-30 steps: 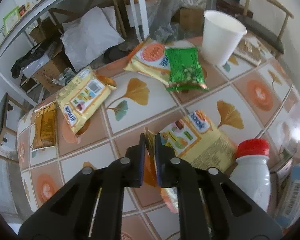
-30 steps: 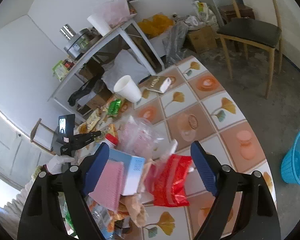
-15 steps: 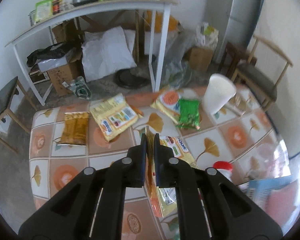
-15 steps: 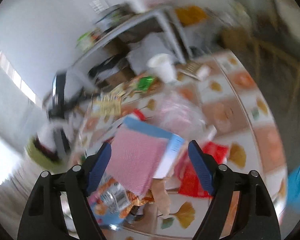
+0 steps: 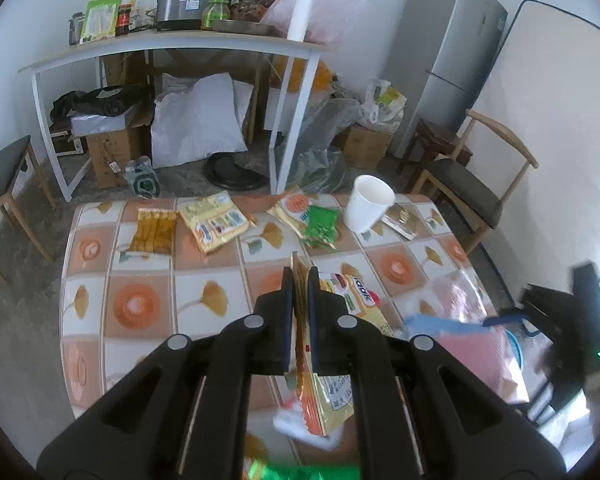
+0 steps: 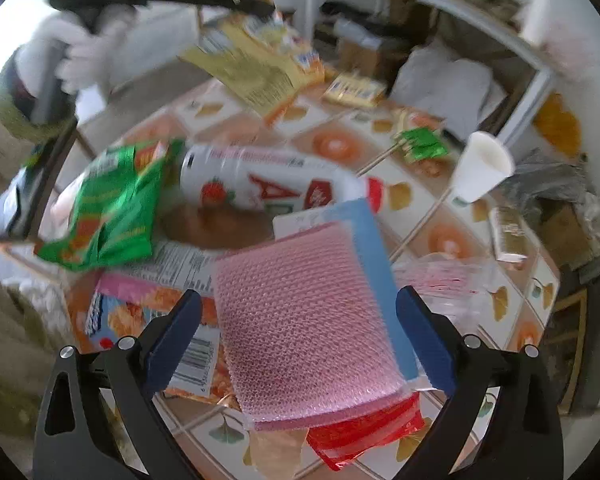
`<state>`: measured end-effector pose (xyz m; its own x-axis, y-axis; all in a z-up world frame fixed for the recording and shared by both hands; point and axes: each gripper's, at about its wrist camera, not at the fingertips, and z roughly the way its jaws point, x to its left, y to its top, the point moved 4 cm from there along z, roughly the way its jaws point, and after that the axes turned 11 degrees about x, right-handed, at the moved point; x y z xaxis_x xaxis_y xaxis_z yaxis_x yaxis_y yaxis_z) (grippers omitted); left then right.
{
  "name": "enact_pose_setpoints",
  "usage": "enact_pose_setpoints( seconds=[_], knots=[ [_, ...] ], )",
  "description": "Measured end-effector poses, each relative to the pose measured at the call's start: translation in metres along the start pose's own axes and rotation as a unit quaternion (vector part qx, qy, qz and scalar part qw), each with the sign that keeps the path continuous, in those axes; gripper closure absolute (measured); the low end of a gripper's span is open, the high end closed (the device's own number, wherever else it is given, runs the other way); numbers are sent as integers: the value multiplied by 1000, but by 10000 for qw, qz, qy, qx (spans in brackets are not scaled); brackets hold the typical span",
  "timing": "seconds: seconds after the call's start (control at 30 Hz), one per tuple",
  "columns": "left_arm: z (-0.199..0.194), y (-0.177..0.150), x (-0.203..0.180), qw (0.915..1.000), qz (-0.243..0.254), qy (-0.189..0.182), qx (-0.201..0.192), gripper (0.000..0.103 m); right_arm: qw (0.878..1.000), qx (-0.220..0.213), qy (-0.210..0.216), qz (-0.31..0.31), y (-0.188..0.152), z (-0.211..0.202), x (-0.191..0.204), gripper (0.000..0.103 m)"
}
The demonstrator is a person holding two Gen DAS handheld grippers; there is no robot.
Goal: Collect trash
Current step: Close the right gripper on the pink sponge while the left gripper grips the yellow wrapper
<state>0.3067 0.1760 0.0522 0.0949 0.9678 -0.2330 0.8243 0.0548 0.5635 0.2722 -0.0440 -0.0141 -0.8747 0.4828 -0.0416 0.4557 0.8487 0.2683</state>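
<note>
Left wrist view: the left tongs (image 5: 300, 280) are clamped on the top edge of a yellow snack packet (image 5: 332, 360), a crinkled foil pouch with printed labels that hangs below the fingers, clear of the table (image 5: 148, 276). The table top is patterned in orange and white squares with ginkgo leaves. Farther back on it lie a brown wrapper (image 5: 154, 230), a second yellow snack packet (image 5: 216, 222), an orange-and-white packet (image 5: 290, 210) with a small green sachet (image 5: 320, 226) overlapping it, and an upright white paper cup (image 5: 366, 202). To the right, blurred, is a pink sponge (image 5: 476, 354).

Right wrist view: the right tongs (image 6: 300, 328) stand wide apart and have just been opening. The pink sponge (image 6: 304, 324), netted in texture with a blue backing card, lies between the blue pads; neither pad presses on it. Under it is a red foil wrapper (image 6: 364, 436). Behind it lie a white bottle with a red cap (image 6: 268, 184) on its side, a green chip bag (image 6: 108, 208) and a clear plastic bag (image 6: 448, 276). The held yellow packet (image 6: 256, 64) hangs blurred above the table at upper left.
</note>
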Motion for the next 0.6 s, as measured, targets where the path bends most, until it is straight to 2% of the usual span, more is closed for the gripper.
enact_pose_setpoints(
  seconds=[0.07,0.17,0.27,0.43,0.5,0.6],
  knots=[
    [-11,-13,-2,10000,-29,-57,-44,98,9996,184,169,-132,1,6,3,9],
    [-23,-30,-2,9998,-129,-114,-86,98,9982,498,-64,-321,2,17,6,9],
    [-31,-45,-3,9996,-185,-188,-97,98,9971,677,-96,-333,2,24,7,9],
    [-46,-66,-4,9987,-366,-256,-248,98,9961,757,-249,-390,1,28,11,10],
    [-50,-72,-4,9977,-477,-356,-311,98,9960,752,-358,-331,-1,26,12,18],
    [-56,-80,-4,9960,-629,-458,-437,98,9970,664,-383,-121,0,21,9,21]
  ],
)
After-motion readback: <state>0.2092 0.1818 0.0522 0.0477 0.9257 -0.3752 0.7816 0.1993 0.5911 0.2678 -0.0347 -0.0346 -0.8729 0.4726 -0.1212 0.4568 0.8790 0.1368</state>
